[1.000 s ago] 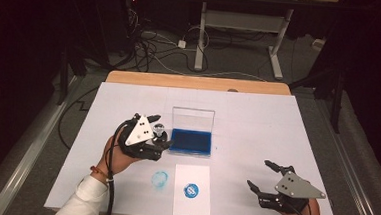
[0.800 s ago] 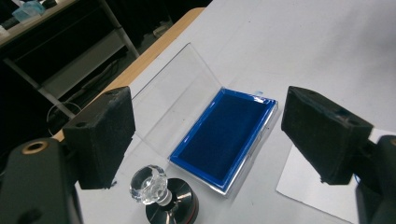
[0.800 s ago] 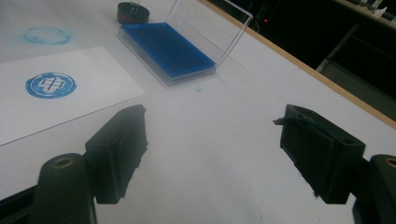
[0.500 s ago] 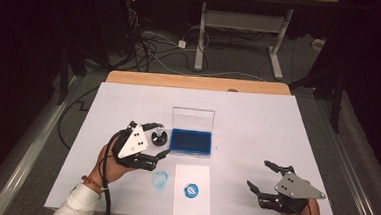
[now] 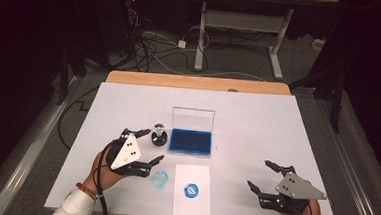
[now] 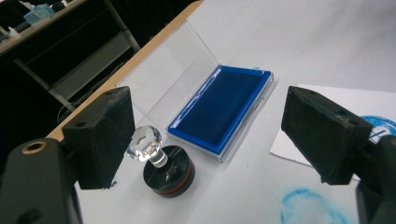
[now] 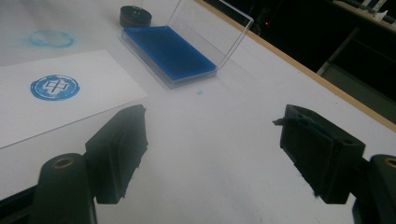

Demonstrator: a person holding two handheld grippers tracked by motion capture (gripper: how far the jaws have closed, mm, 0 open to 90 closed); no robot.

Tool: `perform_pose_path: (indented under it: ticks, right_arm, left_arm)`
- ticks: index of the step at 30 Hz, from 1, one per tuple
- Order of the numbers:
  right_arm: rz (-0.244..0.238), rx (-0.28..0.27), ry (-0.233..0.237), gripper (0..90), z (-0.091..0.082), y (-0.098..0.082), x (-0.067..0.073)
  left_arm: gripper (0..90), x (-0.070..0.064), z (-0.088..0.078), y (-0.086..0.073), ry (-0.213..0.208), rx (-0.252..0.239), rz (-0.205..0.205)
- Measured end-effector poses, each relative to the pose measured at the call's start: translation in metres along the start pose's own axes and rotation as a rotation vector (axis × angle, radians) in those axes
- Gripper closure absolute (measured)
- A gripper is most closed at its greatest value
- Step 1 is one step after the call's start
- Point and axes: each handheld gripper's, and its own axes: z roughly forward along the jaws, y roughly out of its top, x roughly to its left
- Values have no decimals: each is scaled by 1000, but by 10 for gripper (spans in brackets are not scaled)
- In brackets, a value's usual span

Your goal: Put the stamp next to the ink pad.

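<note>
A black round stamp (image 5: 159, 137) with a clear faceted knob (image 6: 144, 142) stands upright on the white table, just left of the blue ink pad (image 5: 191, 141), whose clear lid (image 5: 193, 118) stands raised. My left gripper (image 5: 150, 146) hovers open just short of the stamp. In the left gripper view the stamp (image 6: 168, 175) sits close to the inner face of the left jaw, untouched, and my left gripper (image 6: 210, 135) has nothing between its pads. My right gripper (image 5: 259, 174) rests open near the front right edge, and in its own view my right gripper (image 7: 210, 149) holds nothing.
A white paper (image 5: 190, 202) bearing a round blue stamp print (image 5: 191, 190) lies at the front centre. A faint blue ink smudge (image 5: 160, 178) marks the table left of it. A wooden strip (image 5: 195, 81) edges the far side; cables and a desk frame lie beyond.
My left gripper has drawn back from over the stamp toward the near edge and sunk a little, leaving the stamp standing free. The right gripper has stayed put.
</note>
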Motion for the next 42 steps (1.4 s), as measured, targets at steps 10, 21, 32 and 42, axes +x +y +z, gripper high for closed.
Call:
perform_pose_path:
  ticks: [10, 21, 32, 42]
  right_arm:
    - [1, -3, -7, 231, 0, 0, -1]
    - [7, 2, -14, 231, 0, -1, -1]
    - [14, 5, -16, 231, 1, -2, -3]
    - [11, 9, -27, 231, -5, -6, 1]
  left_arm:
    - [165, -7, 1, -26, -14, 35, 3]
    - [165, -9, -3, -50, 2, 85, -36]
    - [165, -10, -10, -71, 9, 138, -74]
    - [165, -11, -20, -79, 14, 138, -119]
